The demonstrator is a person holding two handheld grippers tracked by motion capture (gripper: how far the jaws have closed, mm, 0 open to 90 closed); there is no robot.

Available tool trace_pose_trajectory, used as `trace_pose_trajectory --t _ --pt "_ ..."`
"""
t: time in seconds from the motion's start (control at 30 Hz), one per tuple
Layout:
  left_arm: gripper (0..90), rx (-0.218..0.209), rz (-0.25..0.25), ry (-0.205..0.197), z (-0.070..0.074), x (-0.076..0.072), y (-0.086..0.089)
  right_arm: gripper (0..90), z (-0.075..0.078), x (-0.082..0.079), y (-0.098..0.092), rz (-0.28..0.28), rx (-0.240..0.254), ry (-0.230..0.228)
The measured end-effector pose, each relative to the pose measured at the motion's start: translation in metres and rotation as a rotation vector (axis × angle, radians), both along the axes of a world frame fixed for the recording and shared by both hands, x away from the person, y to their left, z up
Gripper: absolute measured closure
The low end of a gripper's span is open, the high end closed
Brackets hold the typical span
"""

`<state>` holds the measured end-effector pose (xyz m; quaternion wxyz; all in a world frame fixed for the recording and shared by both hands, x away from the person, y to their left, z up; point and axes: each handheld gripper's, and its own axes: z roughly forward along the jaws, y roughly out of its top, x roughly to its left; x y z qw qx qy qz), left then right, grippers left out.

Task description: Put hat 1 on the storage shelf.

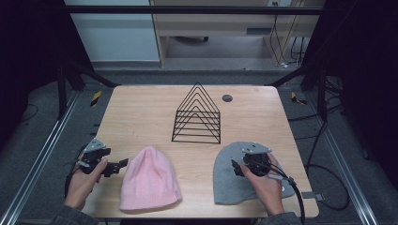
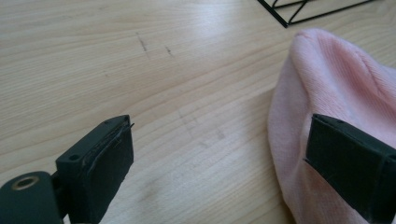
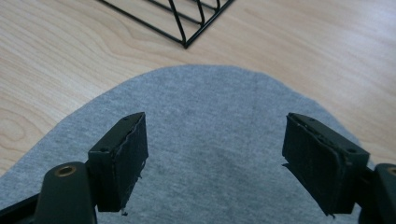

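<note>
A pink knitted hat (image 1: 149,180) lies flat near the table's front edge, left of centre, and a grey hat (image 1: 230,176) lies to its right. My left gripper (image 1: 117,166) stands open just left of the pink hat (image 2: 327,93), its jaws wide apart, one over bare wood and one over the hat's edge. Open too, my right gripper (image 1: 236,168) hovers over the grey hat (image 3: 210,135) with cloth spread under and between its jaws, nothing pinched.
A black wire rack (image 1: 197,115) shaped like a row of triangles stands at the middle of the wooden table (image 1: 141,108). A small dark round cap (image 1: 227,98) sits behind it. Metal frame rails run along both sides of the table.
</note>
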<state>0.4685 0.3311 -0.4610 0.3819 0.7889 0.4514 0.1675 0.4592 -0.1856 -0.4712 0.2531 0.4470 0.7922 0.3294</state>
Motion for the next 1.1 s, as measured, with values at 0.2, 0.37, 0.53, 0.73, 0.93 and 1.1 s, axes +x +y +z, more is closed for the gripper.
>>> trace_pose_trajectory --t 0.2,0.37,0.53,0.73,0.93,1.1 --pt "9.5 -0.011 -0.104 -0.006 0.013 -0.009 -0.02 24.6 -0.002 -0.001 -0.003 -0.015 0.003 -0.007" --pt "8.5 0.12 -0.177 0.062 0.037 0.016 -0.053 25.3 -0.003 -0.002 -0.005 -0.035 0.008 -0.003" --pt "11.9 0.09 -0.149 0.049 0.037 0.034 -0.063 26.1 -0.002 -0.003 -0.007 -0.054 0.015 -0.012" --pt "14.6 0.108 -0.139 0.048 0.018 0.026 -0.064 30.9 0.001 -0.003 -0.006 -0.034 0.048 -0.029" --pt "17.3 0.118 -0.151 0.08 0.001 0.031 -0.072 29.9 0.001 -0.003 -0.005 -0.027 0.057 -0.013" --pt "24.2 0.133 -0.164 0.112 -0.006 0.034 -0.078 29.3 0.0 -0.002 -0.004 -0.023 0.051 0.0"
